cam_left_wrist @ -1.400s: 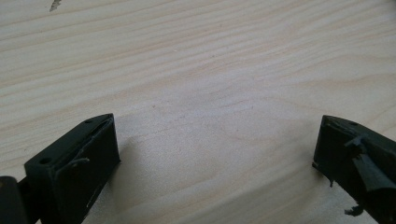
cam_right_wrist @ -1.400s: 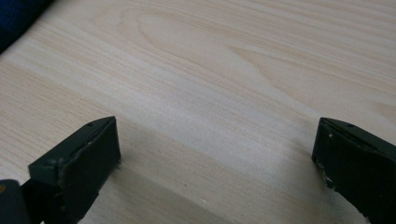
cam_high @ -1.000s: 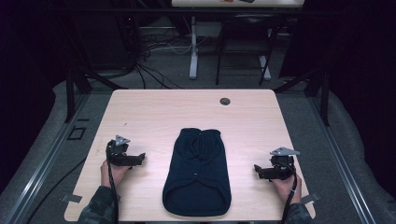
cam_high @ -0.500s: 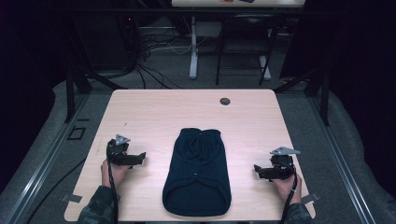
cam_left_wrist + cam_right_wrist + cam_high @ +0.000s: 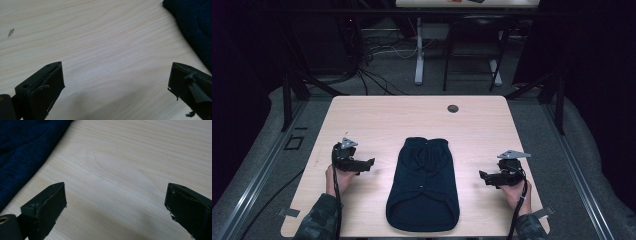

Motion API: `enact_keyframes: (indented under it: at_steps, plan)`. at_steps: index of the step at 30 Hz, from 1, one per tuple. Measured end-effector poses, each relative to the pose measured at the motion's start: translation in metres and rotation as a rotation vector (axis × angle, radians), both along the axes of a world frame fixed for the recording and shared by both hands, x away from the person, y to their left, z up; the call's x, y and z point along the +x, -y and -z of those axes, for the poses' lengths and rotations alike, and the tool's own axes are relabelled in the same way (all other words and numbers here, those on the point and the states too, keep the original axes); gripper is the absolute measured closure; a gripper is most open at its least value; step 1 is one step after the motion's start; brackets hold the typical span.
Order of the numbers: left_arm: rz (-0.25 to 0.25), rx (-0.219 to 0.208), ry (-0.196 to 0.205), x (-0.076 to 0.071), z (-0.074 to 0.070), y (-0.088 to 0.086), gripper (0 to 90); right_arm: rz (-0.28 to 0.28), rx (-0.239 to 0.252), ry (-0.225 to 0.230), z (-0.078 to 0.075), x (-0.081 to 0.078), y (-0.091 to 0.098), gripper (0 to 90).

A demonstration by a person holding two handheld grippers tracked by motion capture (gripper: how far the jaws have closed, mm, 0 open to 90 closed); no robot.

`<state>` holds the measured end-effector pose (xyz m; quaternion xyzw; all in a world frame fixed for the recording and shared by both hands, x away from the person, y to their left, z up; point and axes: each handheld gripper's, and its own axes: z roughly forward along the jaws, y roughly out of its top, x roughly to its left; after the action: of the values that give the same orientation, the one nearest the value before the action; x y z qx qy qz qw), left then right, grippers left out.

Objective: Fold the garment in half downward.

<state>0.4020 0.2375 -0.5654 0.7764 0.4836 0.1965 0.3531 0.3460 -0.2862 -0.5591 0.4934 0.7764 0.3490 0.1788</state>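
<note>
A dark navy knitted garment lies flat in the middle of the light wooden table, its wide hem toward the front edge. My left gripper rests on the table a short way left of it, pointing at it, jaws wide apart with nothing between them. In the left gripper view the garment fills the upper right corner beyond the gripper. My right gripper sits right of the garment, open and empty too. The right gripper view has the knit at upper left, ahead of the gripper.
A round dark cable hole is set near the table's far edge. Behind the table stand dark metal legs and loose cables on the floor. A person's hands and sleeves come in from the front edge.
</note>
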Motion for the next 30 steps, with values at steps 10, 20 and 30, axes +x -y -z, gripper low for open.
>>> enact_keyframes:
  at_steps: [10,20,30]
  plan:
    - [0.063,0.009,-0.009,0.015,-0.013,0.021,0.2,-0.054,-0.003,0.010,-0.015,0.013,-0.022,3.5]
    - [0.106,0.022,0.000,0.024,-0.024,0.040,0.2,-0.096,0.004,-0.001,-0.023,0.025,-0.044,3.7]
    - [0.135,0.026,-0.009,0.035,-0.025,0.059,0.2,-0.134,0.001,-0.030,-0.025,0.041,-0.063,3.7]
